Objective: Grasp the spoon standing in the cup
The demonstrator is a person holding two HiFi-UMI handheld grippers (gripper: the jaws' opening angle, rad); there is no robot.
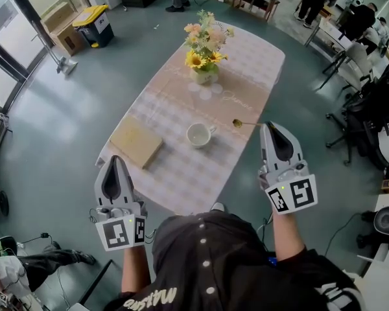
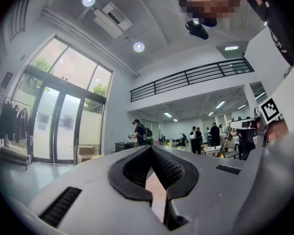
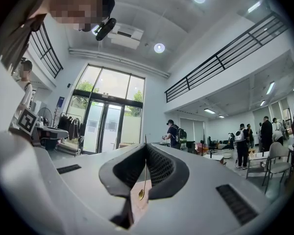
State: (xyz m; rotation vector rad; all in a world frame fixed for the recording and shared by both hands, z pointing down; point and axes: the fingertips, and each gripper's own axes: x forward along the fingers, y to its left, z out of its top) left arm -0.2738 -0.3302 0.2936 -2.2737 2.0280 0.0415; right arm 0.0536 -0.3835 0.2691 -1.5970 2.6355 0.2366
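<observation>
A white cup (image 1: 199, 135) stands on the checked tablecloth (image 1: 181, 173) near the table's middle, and nothing stands in it. My right gripper (image 1: 270, 126) is to the right of the cup, shut on the handle of a thin gold spoon (image 1: 245, 124). The spoon's bowl points left toward the cup and hangs above the cloth. In the right gripper view the spoon (image 3: 142, 182) runs down between the closed jaws of the right gripper (image 3: 146, 146), bowl lowest. My left gripper (image 1: 115, 159) hovers off the table's near left corner. The left gripper (image 2: 151, 147) is shut and holds nothing.
A vase of yellow and pink flowers (image 1: 204, 50) stands at the far half of the table. A flat wooden board (image 1: 136, 142) lies left of the cup. Office chairs (image 1: 366, 109) crowd the right side, and a yellow-lidded bin (image 1: 94, 23) stands far left. People stand at the back.
</observation>
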